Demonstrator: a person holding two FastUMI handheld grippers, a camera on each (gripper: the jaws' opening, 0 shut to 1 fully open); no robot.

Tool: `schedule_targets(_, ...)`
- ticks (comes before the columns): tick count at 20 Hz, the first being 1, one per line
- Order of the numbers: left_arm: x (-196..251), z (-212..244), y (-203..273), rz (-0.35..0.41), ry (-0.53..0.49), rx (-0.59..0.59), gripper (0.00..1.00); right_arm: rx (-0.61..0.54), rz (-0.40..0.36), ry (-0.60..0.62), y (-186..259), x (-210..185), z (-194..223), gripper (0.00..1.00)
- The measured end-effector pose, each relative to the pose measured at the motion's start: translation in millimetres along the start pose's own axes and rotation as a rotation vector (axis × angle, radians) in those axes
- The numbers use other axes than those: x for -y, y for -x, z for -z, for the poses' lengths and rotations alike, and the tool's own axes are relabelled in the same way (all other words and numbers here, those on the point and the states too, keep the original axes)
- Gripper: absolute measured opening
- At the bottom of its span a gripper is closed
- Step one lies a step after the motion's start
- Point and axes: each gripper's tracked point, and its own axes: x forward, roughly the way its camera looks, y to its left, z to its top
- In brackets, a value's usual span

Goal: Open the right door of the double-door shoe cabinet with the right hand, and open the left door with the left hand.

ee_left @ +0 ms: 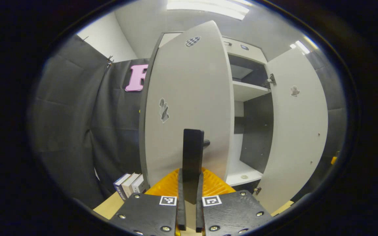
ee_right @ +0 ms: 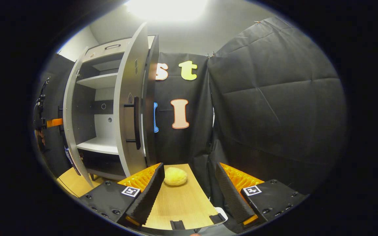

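L gripper (ee_left: pixel 190 183) has its two fingers pressed on the dark bar handle (ee_left: pixel 193 154) of the cabinet's left door (ee_left: pixel 189 98); handle stands upright between them, its standoff peg poking out to the right. Left door is swung well out toward the camera, edge-on-ish, w/ a checkered sticker near its top and a small grey sticker mid-panel. Right door (ee_left: pixel 299 124) also stands open, well apart from the L gripper, hinge visible at its upper inner edge. Between the doors: cabinet interior (ee_left: pixel 246 91) w/ white shelves and dark back panel.

R gripper (ee_right: pixel 187 193) is wide open, holding nothing, aimed level over a light wood table (ee_right: pixel 179 203). Right door (ee_right: pixel 128 108) w/ its dark vertical handle (ee_right: pixel 136 118) is up and to the left of the fingers, not touching. A yellow sponge-like lump (ee_right: pixel 175 176) lies on the table just ahead, nearer the left finger.

Around: a few books (ee_left: pixel 130 185) standing at the foot of the left door; black cloth walls behind both sides.
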Motion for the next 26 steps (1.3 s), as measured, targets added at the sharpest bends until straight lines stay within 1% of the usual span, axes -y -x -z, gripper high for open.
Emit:
schedule_targets(1,-2.3,0.7,2.0,-0.003,-0.004,-0.003,0.13,-0.002,-0.005,-0.001,-2.8,-2.0,1.6,1.00)
schedule_targets(2,-4.7,0.3,3.4,-0.005,-0.009,-0.005,0.13,-0.004,-0.012,-0.004,-4.1,-4.1,2.7,0.98)
schedule_targets(6,-7.1,0.5,6.4,-0.006,-0.004,-0.006,0.13,-0.017,-0.026,-0.008,-11.8,-10.6,8.0,0.98)
schedule_targets(7,-8.3,0.6,7.2,-0.009,-0.008,-0.004,0.14,-0.017,-0.025,-0.005,-13.1,-10.8,8.0,0.98)
schedule_targets(9,-13.1,0.7,9.2,-0.022,-0.018,0.000,0.13,-0.017,-0.024,-0.004,-14.6,-11.1,7.6,0.98)
schedule_targets(12,-22.9,-0.1,13.4,-0.056,-0.028,0.011,0.14,-0.018,-0.029,-0.014,-18.9,-15.2,6.5,0.98)
schedule_targets(13,-25.4,-1.1,17.1,-0.061,-0.031,0.014,0.13,-0.019,-0.032,-0.013,-20.5,-16.5,7.2,0.98)
schedule_targets(14,-28.8,-1.0,17.2,-0.069,-0.034,0.017,0.08,-0.021,-0.036,-0.010,-21.4,-19.0,7.4,0.98)
schedule_targets(15,-30.7,0.1,18.2,-0.078,-0.035,0.012,0.10,-0.024,-0.041,-0.007,-23.9,-22.3,8.3,0.98)
schedule_targets(16,-32.3,-0.5,21.3,-0.079,-0.036,0.015,0.08,-0.027,-0.046,-0.004,-24.9,-25.2,9.3,0.98)
schedule_targets(19,-33.0,0.9,24.1,-0.072,-0.036,0.014,0.07,-0.040,-0.069,-0.007,-28.4,-36.2,14.0,0.98)
schedule_targets(20,-36.0,0.2,24.9,-0.081,-0.034,0.019,0.07,-0.043,-0.073,-0.002,-27.9,-38.9,15.0,1.00)
schedule_targets(21,-39.8,0.1,25.8,-0.098,-0.034,0.023,0.07,-0.044,-0.076,0.006,-28.7,-40.8,15.7,1.00)
schedule_targets(22,-45.2,-0.7,26.8,-0.118,-0.033,0.027,0.07,-0.046,-0.077,0.014,-28.8,-41.6,15.9,0.98)
schedule_targets(23,-51.3,-2.1,28.0,-0.140,-0.033,0.031,0.09,-0.045,-0.078,0.018,-28.8,-42.4,15.5,0.98)
schedule_targets(24,-57.8,-1.6,28.9,-0.165,-0.033,0.031,0.06,-0.043,-0.079,0.017,-28.5,-42.5,13.8,0.98)
schedule_targets(26,-72.9,-1.8,30.4,-0.214,-0.037,0.028,0.07,-0.040,-0.080,0.008,-29.0,-43.9,12.2,0.98)
